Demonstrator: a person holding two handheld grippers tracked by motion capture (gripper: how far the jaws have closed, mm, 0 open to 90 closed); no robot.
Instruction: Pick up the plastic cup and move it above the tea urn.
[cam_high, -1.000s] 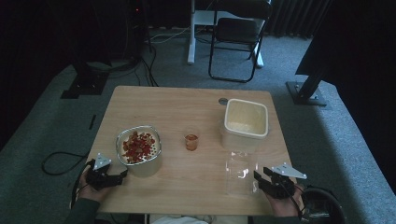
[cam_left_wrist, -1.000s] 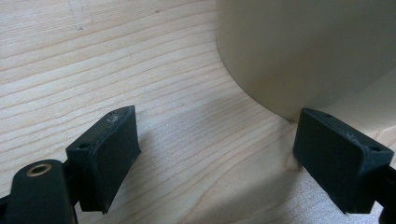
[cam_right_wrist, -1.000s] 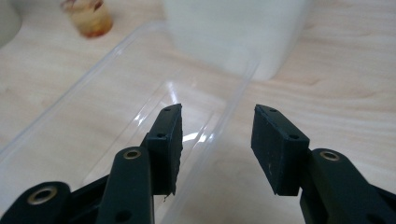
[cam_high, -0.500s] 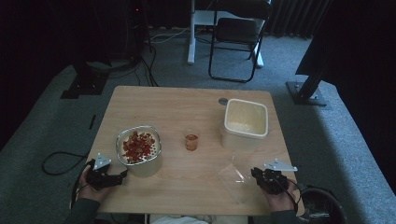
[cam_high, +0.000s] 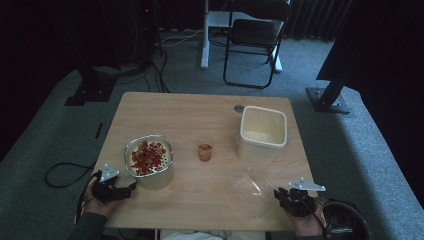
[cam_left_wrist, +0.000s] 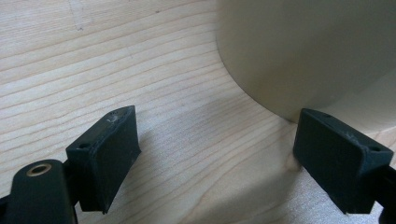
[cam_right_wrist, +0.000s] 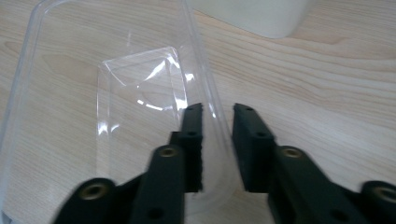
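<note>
A clear plastic container (cam_high: 255, 192) (cam_right_wrist: 70, 116) lies near the table's front right. My right gripper (cam_high: 278, 193) (cam_right_wrist: 217, 108) straddles its near wall, one jaw inside and one outside. Its jaws have just been closing and a small gap still shows, so it is open. At the front left stands a cream tub of red pieces (cam_high: 152, 181). My left gripper (cam_high: 131, 187) (cam_left_wrist: 215, 114) rests open beside it on the table, with the tub's wall (cam_left_wrist: 303, 46) just ahead of its right jaw.
A small glass cup (cam_high: 204, 151) with reddish contents stands mid-table. A taller cream tub (cam_high: 255, 152) stands at the right, just beyond the clear container. The wooden table (cam_high: 200, 115) has bare room at the back. A folding chair (cam_high: 255, 40) stands on the carpet beyond.
My right gripper has shifted left onto the clear container's edge and its jaws have narrowed around the wall. The left gripper has stayed put.
</note>
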